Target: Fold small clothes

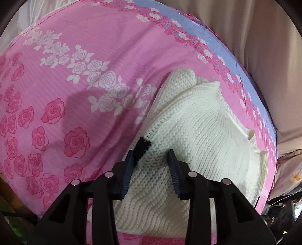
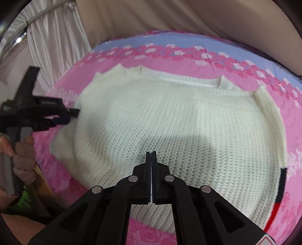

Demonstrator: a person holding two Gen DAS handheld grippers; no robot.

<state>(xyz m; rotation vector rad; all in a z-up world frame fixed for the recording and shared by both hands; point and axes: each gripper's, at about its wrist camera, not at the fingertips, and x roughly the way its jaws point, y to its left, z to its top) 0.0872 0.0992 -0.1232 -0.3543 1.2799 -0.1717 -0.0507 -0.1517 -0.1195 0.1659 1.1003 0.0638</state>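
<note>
pink rose-print bedsheet (image 1: 79, 105) – beige curtain (image 2: 143, 17) behind.

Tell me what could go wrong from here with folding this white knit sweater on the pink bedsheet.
The left gripper is open astride a raised bunch of the white sweater; closing there may pinch several layers, or the pink floral sheet beneath, and drag it along. The right gripper is shut over the sweater's middle with no fabric visibly caught, so nothing pins the garment. The loose knit could snag on the finger pads.
</note>
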